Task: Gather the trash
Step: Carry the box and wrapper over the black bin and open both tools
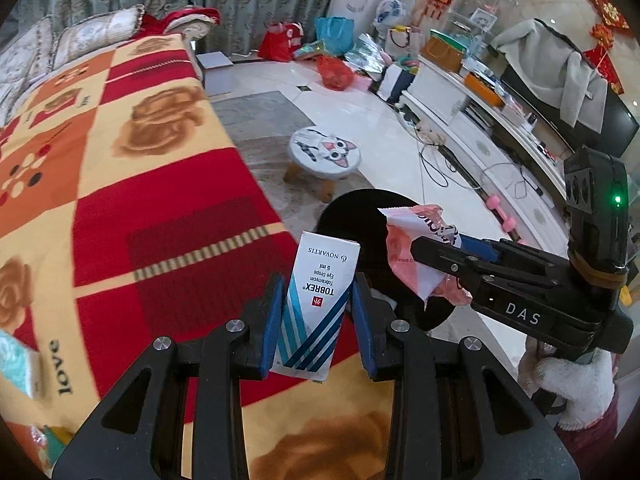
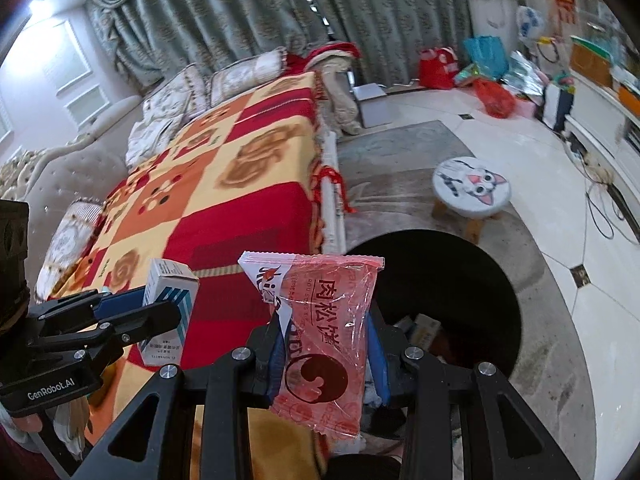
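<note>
Blue-striped white cardboard eye-drop box (image 1: 312,300) clamped in left gripper (image 1: 318,300); right gripper (image 2: 326,344) pinches pink crinkly plastic snack wrapper (image 2: 324,320), black round bin (image 2: 460,300) just beyond, w/ scraps inside.

A sofa (image 2: 224,184) under a red and orange blanket (image 1: 120,168) stands before grey-green curtains (image 2: 248,12). Beside it on the pale tiled floor (image 1: 360,112) lies a grey rug (image 2: 404,148) with a cat-face stool (image 1: 325,150). Across the floor from the sofa runs a white cabinet (image 1: 452,96).
</note>
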Tool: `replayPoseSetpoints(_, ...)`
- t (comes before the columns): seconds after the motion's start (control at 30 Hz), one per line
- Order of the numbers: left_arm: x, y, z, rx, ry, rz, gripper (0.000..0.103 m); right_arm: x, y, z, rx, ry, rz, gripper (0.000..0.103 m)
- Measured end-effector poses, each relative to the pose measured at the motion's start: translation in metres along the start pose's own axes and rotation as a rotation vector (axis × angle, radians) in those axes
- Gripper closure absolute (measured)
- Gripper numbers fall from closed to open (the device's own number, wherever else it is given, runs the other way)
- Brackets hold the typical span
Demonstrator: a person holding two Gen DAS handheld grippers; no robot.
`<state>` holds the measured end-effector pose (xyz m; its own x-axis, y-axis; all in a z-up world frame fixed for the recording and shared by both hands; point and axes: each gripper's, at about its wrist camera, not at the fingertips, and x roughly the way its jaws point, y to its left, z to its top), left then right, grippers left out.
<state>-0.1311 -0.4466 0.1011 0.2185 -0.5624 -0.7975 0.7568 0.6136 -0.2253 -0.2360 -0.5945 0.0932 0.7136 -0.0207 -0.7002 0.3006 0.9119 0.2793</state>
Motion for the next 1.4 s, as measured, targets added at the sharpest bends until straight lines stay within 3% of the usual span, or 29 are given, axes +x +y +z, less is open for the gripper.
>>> replayPoseSetpoints(0.57,0.038,-0.028,0.019,0.008,0.025,-0.056,0.072,0.006,-0.049,0.000,0.096,0.013,-0.039,0.068)
replayPoseSetpoints(0.77,0.044,-0.031,0.022,0.002,0.018,-0.083,0.071,0.007,-0.058,0.000,0.114,0.012,-0.048,0.064)
replayPoseSetpoints(0.87,0.045,-0.032,0.022,-0.002,0.012,-0.089,0.068,0.007,-0.060,0.001,0.124,0.013,-0.049,0.057)
replayPoseSetpoints(0.93,0.046,-0.031,0.023,-0.006,0.021,-0.087,0.056,0.006,-0.062,0.002,0.129,0.010,-0.051,0.049)
replayPoseSetpoints(1.0,0.045,-0.031,0.022,-0.009,0.023,-0.089,0.056,0.006,-0.061,0.001,0.134,0.007,-0.051,0.042)
replayPoseSetpoints(1.4,0.028,-0.018,0.012,-0.015,0.007,-0.011,0.056,0.012,-0.047,0.000,0.112,0.028,-0.028,0.041)
